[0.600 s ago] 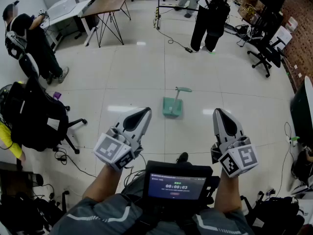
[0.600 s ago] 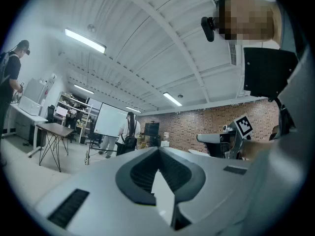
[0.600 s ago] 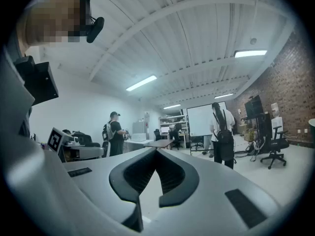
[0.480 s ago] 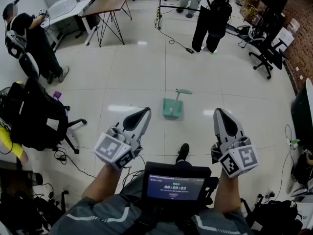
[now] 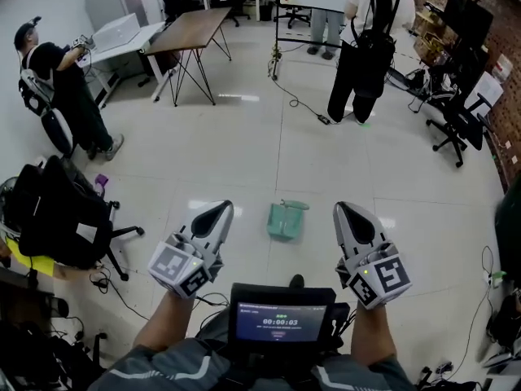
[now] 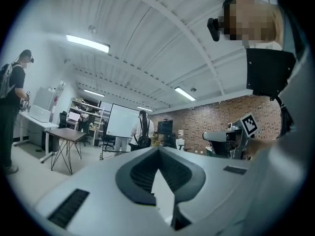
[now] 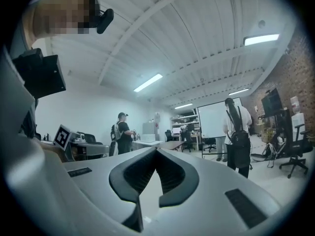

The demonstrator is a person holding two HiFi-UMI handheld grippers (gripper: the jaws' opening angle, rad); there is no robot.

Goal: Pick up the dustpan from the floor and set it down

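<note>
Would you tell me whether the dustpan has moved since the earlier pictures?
No: the dustpan keeps its place against the wooden table; only the view shifted.

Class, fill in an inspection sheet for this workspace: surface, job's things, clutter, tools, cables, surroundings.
Surface: pale tiled floor, glossy.
Job's things: green dustpan on the floor ahead of both tools, untouched.
Clutter: black backpack on an office chair, left.
Grippers: left tool and right tool shut, empty.
Cables: black cable lies across the floor beyond the dustpan.
Surroundings: table, standing person, brick wall.
</note>
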